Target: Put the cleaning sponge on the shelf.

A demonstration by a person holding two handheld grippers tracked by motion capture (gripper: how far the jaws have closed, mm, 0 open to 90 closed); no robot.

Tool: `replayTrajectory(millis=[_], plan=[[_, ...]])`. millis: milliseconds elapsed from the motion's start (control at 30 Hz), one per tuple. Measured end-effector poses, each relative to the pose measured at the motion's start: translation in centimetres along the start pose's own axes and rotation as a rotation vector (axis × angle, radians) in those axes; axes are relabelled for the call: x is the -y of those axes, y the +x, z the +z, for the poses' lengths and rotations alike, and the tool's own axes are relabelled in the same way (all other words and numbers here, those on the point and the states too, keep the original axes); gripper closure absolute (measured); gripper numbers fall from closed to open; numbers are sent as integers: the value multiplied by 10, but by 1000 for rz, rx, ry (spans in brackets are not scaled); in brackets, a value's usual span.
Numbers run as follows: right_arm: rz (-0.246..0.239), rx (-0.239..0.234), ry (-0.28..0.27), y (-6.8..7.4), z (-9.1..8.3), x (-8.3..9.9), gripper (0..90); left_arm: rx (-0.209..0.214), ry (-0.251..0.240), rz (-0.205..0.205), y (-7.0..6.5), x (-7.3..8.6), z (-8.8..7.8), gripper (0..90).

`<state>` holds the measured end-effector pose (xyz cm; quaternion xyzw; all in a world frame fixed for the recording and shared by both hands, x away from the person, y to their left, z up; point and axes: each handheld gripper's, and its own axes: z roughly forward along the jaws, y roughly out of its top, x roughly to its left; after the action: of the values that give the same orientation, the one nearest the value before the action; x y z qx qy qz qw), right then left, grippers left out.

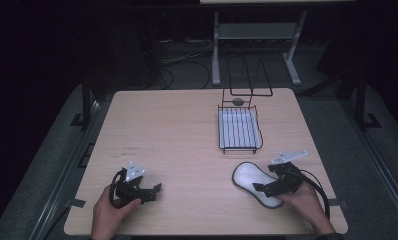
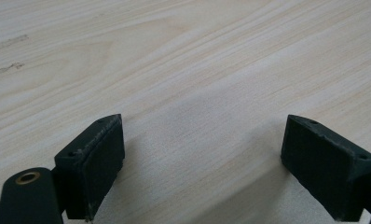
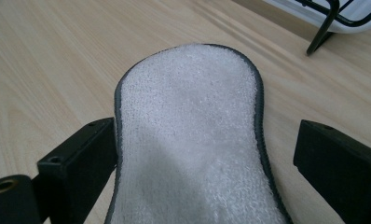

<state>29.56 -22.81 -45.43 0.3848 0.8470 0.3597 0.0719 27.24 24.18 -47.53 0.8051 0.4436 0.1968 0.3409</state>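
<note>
The table (image 1: 187, 145) is pale wood with rounded corners; positions below are given relative to the wire rack (image 1: 239, 129), which stands on its far right quarter.

Left of the rack and nearer the person, the left gripper (image 1: 154, 190) rests low over bare wood, held in the person's left hand (image 1: 109, 210). In the left gripper view its jaws stand wide apart with only the table top between them. A broad stretch of open surface lies between this gripper and the rack, and the table's left edge is well apart from the hand. Two faint scuff marks (image 2: 9, 56) show on the wood ahead of it; they carry no legible writing.

The rack is black wire over a white tray (image 1: 238, 127), with a tall wire frame (image 1: 249, 75) at its far end, which sits close to the table's far edge.

Just nearer than the rack and slightly right, the white pad (image 1: 252, 181), fluffy with a dark grey border, lies flat on the table. The right gripper (image 1: 259, 189) is at its near end. In the right gripper view the jaws stand wide, one on either side of the pad (image 3: 193, 140); the left jaw is right against the border, the right one apart from it, and nothing is clamped. The rack's foot (image 3: 321, 32) shows beyond the pad, apart from it.

Beyond the table the room is dark, with a white frame stand (image 1: 257, 45) and cables on the floor.
</note>
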Motion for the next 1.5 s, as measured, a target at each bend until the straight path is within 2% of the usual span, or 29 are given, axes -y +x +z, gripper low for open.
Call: replayTrajectory(millis=[33,133,300,533,1033,1133,1167,1233,1500], plan=[[-1,1,-11,0,0,1,60,0,-1,0,0,0,0,126],[16,-7,2,0,3,4,59,0,0,0,0,0,0,126],[8,2,8,2,5,4,51,0,0,0,0,0,0,126],[8,13,22,-1,11,4,52,0,0,0,0,0,0,126],[-39,13,75,4,18,3,57,0,-1,0,0,0,0,126],[-48,5,84,5,17,3,123,0,-1,0,0,0,0,126],[-65,-4,78,5,16,3,147,0,-1,0,0,0,0,126],[-64,-3,80,7,15,3,169,0,0,0,0,0,0,126],[-73,-9,77,6,14,3,205,0,-1,0,0,0,0,126]])
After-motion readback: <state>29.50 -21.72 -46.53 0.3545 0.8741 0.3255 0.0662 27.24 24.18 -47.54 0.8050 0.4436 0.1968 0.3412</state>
